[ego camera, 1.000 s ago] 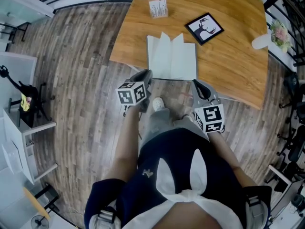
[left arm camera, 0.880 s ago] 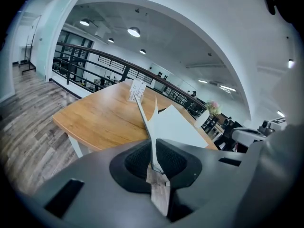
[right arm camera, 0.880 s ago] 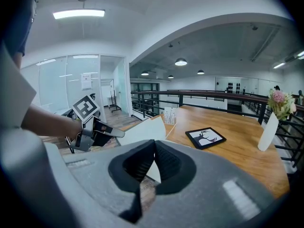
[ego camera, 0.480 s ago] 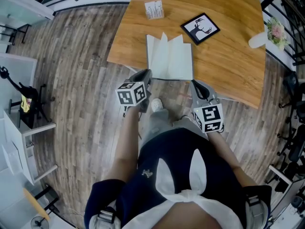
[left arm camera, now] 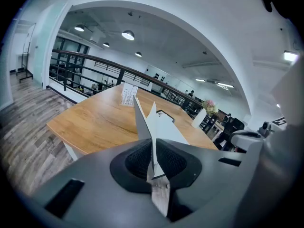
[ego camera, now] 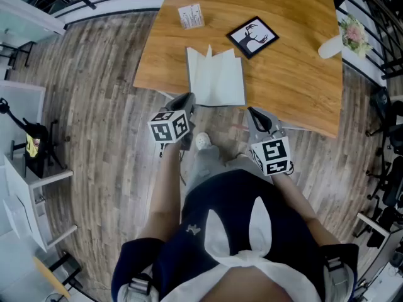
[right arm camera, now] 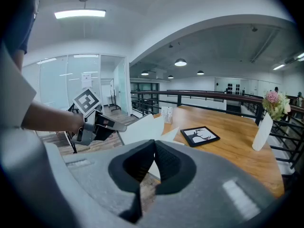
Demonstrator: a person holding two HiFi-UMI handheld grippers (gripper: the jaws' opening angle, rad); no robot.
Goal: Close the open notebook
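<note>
The left claw (ego camera: 187, 99) is pressed together and pinches nothing; in the left gripper view its pads (left arm camera: 164, 158) leave only a thin slit. The right claw (ego camera: 253, 113) is likewise closed at its tips and empty. Both hang off the near edge of the light wooden counter (ego camera: 296, 74), above the grey plank floor (ego camera: 107, 93).

The open white-paged notebook (ego camera: 217, 79) lies flat on the counter, just ahead of the left claw and ahead and to the left of the right claw, touching neither. A few of its leaves stand up near the spine.

Beyond the notebook, further from both claws, are a black-framed deer picture (ego camera: 252, 36) and a small white printed card (ego camera: 191, 16).
</note>
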